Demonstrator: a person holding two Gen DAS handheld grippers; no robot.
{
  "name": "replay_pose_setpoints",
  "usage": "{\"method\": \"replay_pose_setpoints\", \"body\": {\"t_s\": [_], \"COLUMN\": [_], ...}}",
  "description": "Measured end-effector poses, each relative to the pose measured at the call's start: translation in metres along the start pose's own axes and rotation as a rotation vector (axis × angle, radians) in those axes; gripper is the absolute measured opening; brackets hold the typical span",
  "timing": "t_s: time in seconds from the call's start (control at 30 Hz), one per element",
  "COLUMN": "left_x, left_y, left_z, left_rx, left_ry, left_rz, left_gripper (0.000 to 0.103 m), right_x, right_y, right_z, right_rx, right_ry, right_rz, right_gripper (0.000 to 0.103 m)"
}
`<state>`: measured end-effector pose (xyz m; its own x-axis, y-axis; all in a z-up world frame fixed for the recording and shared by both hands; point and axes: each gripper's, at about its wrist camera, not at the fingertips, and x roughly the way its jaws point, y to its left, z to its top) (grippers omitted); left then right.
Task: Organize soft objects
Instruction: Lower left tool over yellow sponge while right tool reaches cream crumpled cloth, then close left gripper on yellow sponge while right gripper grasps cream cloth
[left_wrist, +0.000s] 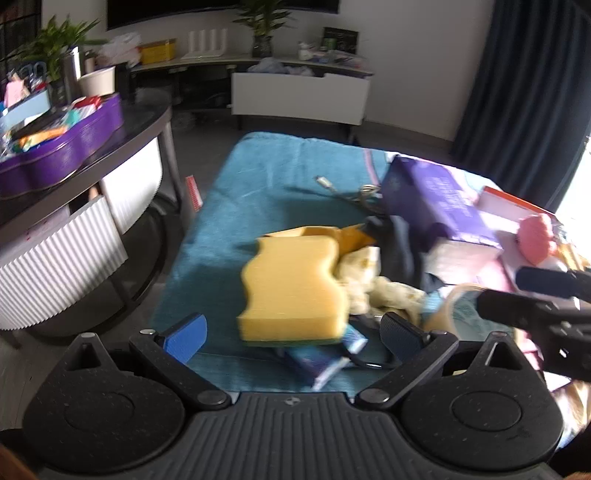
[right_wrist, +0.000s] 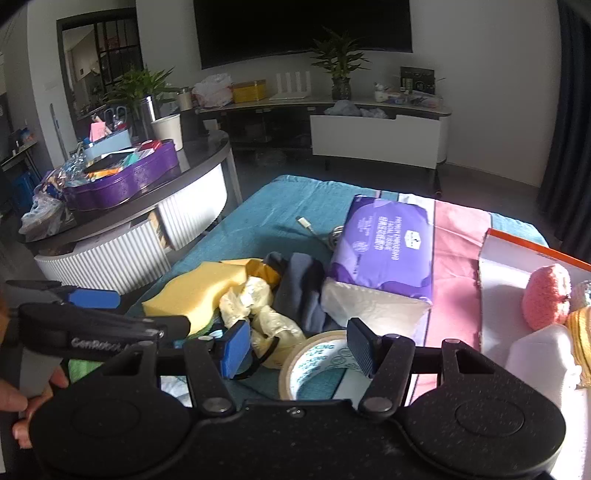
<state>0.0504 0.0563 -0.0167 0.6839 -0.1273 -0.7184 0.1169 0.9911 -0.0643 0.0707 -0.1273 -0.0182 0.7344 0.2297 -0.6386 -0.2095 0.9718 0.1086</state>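
Both grippers wide open and empty — left gripper (left_wrist: 291, 332) poised just short of the wavy yellow foam sponge (left_wrist: 291, 284) beside the purple tissue pack (right_wrist: 384, 243), right gripper (right_wrist: 295, 349) over the tape roll (right_wrist: 314, 363) — reaching stage; next, close on the sponge.

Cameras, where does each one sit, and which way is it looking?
Left wrist: on the left gripper, looking down at the yellow sponge; its open fingers show.
Right wrist: on the right gripper, over the tape roll; open fingers and a hand show.
Both share the sponge, purple tissue pack and teal towel.
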Motion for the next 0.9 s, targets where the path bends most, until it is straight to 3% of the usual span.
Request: {"method": "replay_pose_setpoints", "body": {"t_s": [0.23,0.5,0.53,0.57,0.6,0.63,0.77,0.9], "left_x": [0.024,0.056,0.060,0.064,0.065,0.066,0.066,0.052], "left_y": [0.015,0.022,0.023,0.024,0.026,0.029,0.046,0.055], "left_z": [0.008,0.020,0.021,0.021,0.021,0.021,0.022,0.021], "left_rx": [-0.017,-0.038,-0.035,-0.033,-0.036,-0.046,-0.131,-0.148], "left_ry": [0.037,0.091,0.098,0.102,0.100,0.104,0.117,0.077], "left_rz": [0.025,-0.031,-0.024,-0.024,-0.035,-0.058,-0.142,-0.128], "left_gripper": [0.103,0.102,0.100,0.090,0.073,0.069,0.067,0.067], "right_x": [0.012,0.024,0.025,0.027,0.029,0.032,0.045,0.062], "right_y": [0.012,0.023,0.025,0.027,0.030,0.032,0.043,0.053], "right_z": [-0.002,-0.003,-0.003,-0.004,-0.004,-0.003,0.002,0.008], "right_rx": [-0.030,-0.067,-0.074,-0.084,-0.093,-0.100,-0.107,-0.102], "right_ry": [0.023,0.047,0.050,0.051,0.053,0.056,0.066,0.070], "right_rz": [0.026,0.038,0.041,0.044,0.045,0.044,0.044,0.039], "right_gripper": [0.071,0.071,0.071,0.071,0.071,0.071,0.070,0.067]}}
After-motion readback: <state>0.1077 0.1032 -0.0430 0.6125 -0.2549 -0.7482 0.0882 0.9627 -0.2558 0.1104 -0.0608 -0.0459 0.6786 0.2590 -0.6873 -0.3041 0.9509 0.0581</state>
